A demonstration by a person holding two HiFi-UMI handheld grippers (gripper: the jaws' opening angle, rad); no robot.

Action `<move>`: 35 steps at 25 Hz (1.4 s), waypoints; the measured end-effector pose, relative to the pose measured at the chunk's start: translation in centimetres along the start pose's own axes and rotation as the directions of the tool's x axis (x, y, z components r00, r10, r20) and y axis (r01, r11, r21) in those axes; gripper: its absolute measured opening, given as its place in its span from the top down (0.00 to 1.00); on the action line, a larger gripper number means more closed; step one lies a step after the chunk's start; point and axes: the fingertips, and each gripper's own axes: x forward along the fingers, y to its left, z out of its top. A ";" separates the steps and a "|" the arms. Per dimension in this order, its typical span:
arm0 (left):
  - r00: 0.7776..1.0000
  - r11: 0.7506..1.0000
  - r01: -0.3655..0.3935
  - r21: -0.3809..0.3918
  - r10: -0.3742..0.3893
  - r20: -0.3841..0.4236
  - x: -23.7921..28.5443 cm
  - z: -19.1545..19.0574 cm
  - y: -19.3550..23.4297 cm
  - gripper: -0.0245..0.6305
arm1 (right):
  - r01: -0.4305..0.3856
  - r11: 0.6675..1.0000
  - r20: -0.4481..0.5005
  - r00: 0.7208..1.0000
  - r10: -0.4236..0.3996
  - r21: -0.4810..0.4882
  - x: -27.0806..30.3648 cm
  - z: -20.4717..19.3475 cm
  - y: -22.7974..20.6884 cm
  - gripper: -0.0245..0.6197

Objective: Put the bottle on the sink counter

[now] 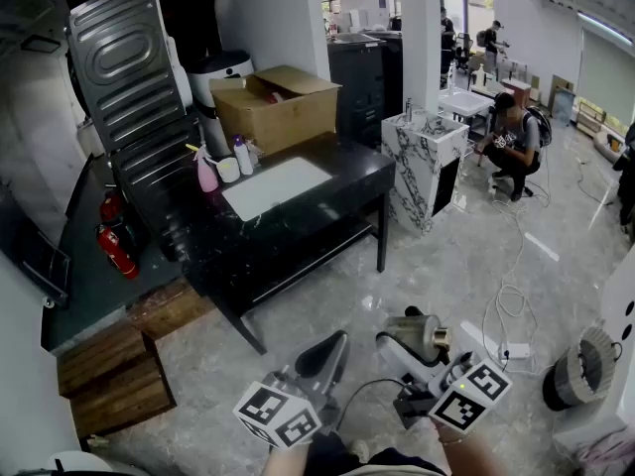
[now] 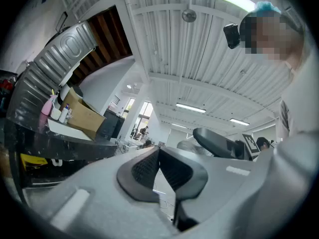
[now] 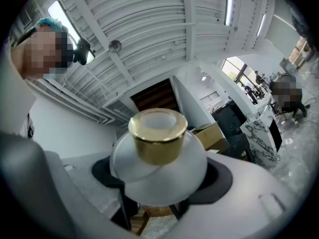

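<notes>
Frosted glass with a gold cap [image 1: 440,338]: the bottle [image 1: 415,331] lies nearly level in the right hand-held gripper [image 1: 409,353], low in the head view and well apart from the black desk [image 1: 337,211] across the grey floor [image 1: 397,276]. A white sink [image 1: 276,186] is set into the desk. Behind it stand a pink spray bottle [image 1: 206,172], a cup [image 1: 229,170], a small white bottle [image 1: 242,155] and an open cardboard box [image 1: 278,105]. A ribbed metal panel [image 1: 134,77] leans at the desk's left end, red extinguishers [image 1: 117,251] stand below it, and wooden crates [image 1: 109,375] sit on the floor. A marble-patterned pedestal [image 1: 425,167] stands right of the desk, and a person [image 1: 516,137] crouches beyond it. The left hand-held gripper [image 1: 332,345] is just beside the right one, each showing its marker cube [image 1: 278,415].

The left gripper view settles what the head view leaves unclear: this hand-held gripper [image 2: 158,152] has its jaws closed together at the tips, with nothing between them. It looks upward, so the ribbed ceiling [image 2: 199,59] with strip lights fills most of the frame. The desk, box and panel show small at the left edge.

The right gripper view shows the grip up close. The jaws stand wide, with the dark pads [image 3: 102,171] pressed on either side of the bottle's [image 3: 158,176] round body and the cap uppermost. Only the box and pedestal peek past it at right. The sink is out of sight here.
</notes>
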 end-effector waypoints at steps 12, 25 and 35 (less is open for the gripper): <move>1.000 1.000 -0.001 0.007 0.001 0.021 -0.1 0.8 0.5 0.95 | -0.039 0.999 0.021 0.999 0.040 -0.006 1.2 0.2 0.2 0.43; 1.000 1.000 0.009 0.002 -0.009 -0.030 2.7 0.2 6.5 0.95 | -0.019 0.999 -0.017 1.000 0.018 -0.044 5.0 -0.9 -3.5 0.43; 0.996 0.994 0.091 0.066 -0.090 -0.025 9.6 5.3 17.7 0.95 | 0.059 0.997 0.085 0.995 -0.055 -0.042 16.9 1.1 -10.6 0.43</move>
